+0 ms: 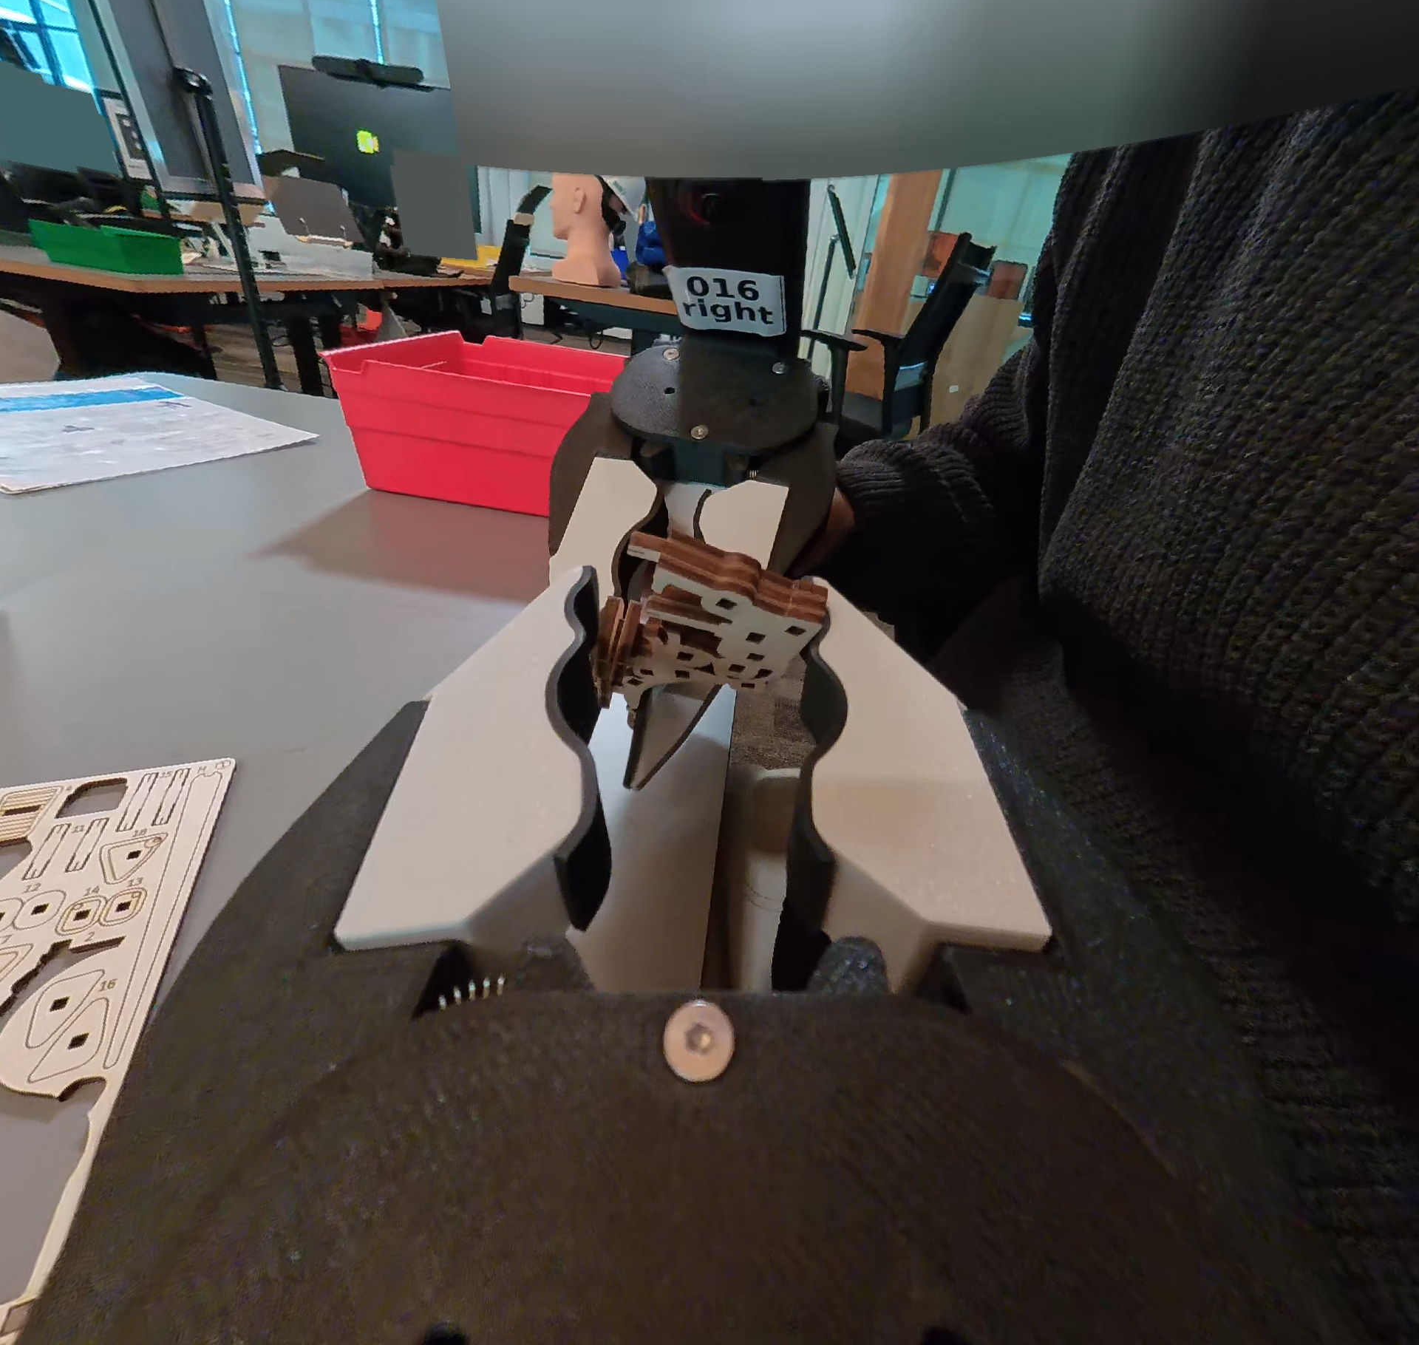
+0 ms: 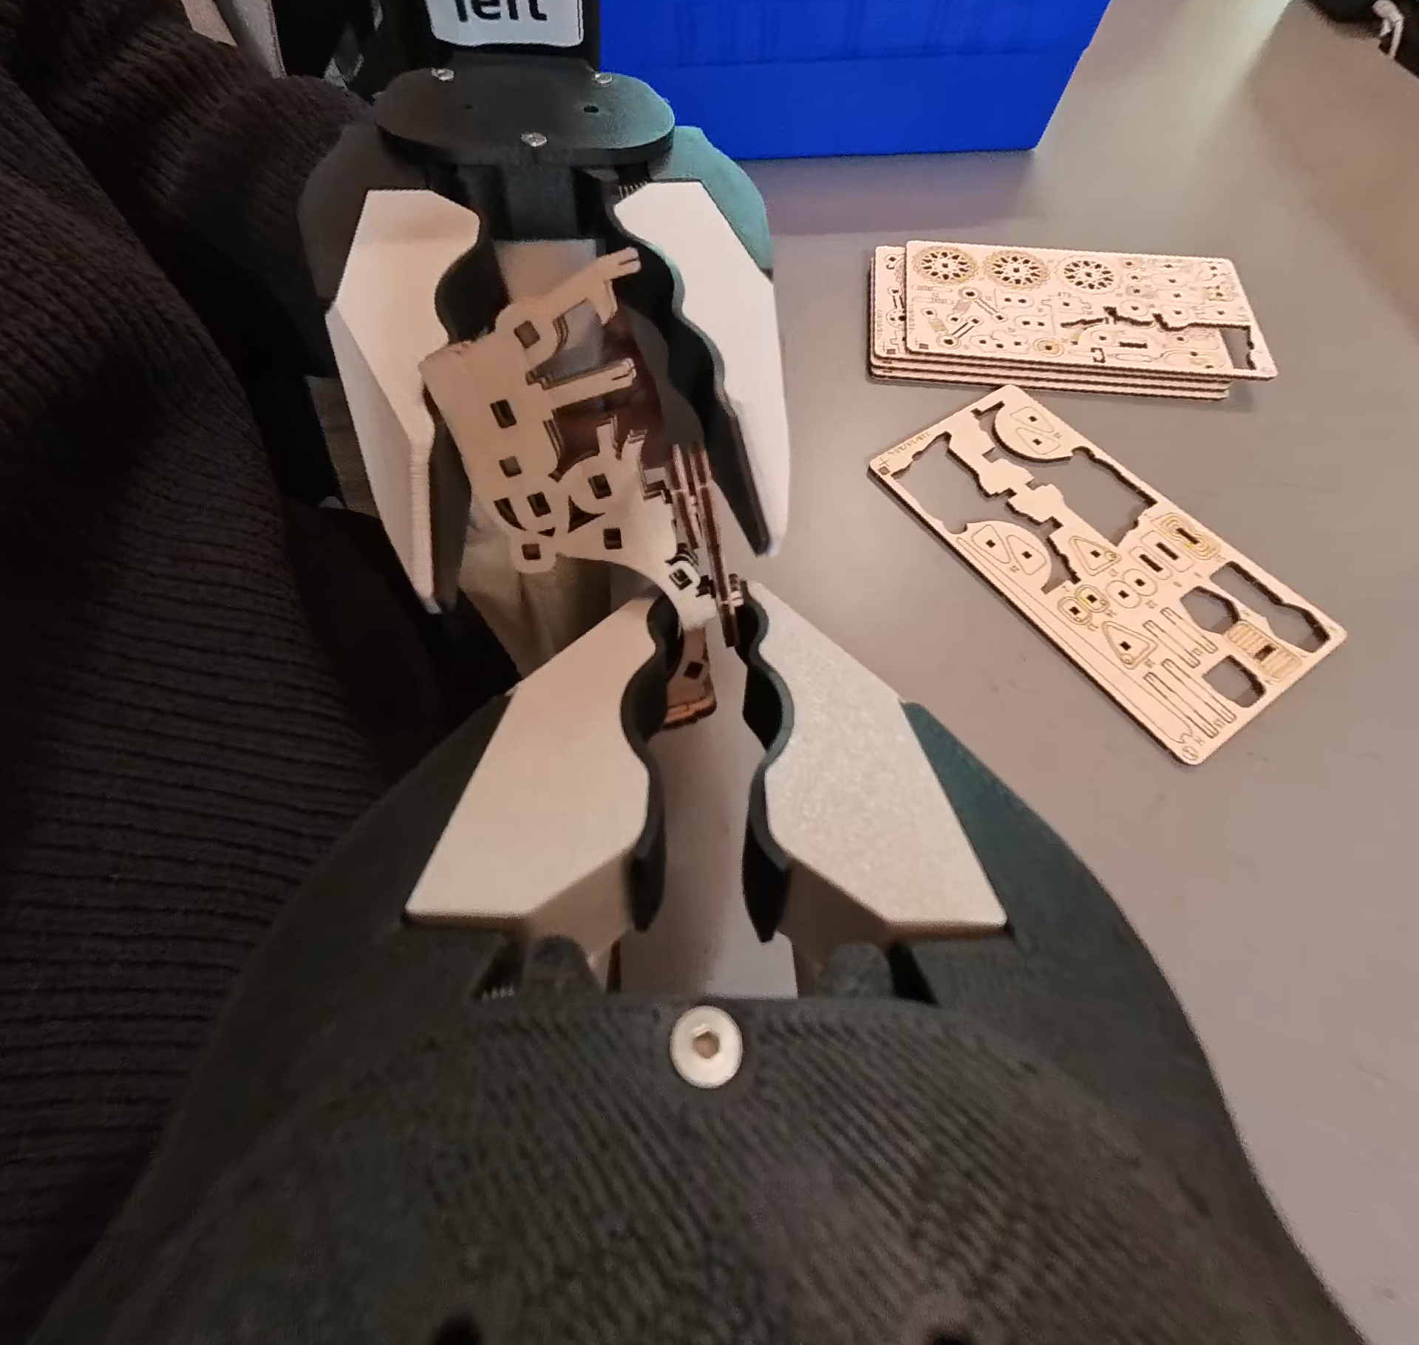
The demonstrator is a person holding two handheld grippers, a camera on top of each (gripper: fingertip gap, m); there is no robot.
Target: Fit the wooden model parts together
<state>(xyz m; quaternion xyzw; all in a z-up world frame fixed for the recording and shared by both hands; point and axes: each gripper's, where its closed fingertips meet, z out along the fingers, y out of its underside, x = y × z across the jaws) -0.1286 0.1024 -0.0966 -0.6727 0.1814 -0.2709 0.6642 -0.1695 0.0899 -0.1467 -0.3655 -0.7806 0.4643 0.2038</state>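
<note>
left tongs (image 1: 702,617): gripping wooden model (image 1: 714,617) | right tongs (image 2: 706,617): narrow, pinching same model's lower end | part sheets (image 2: 1106,563): flat on table (image 2: 1267,924)

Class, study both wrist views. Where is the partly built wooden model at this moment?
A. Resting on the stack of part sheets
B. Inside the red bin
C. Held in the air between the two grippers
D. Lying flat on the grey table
C: the wooden model sits off the table, between the fingers of the left gripper, with its lower end between the tips of the right gripper.
</note>
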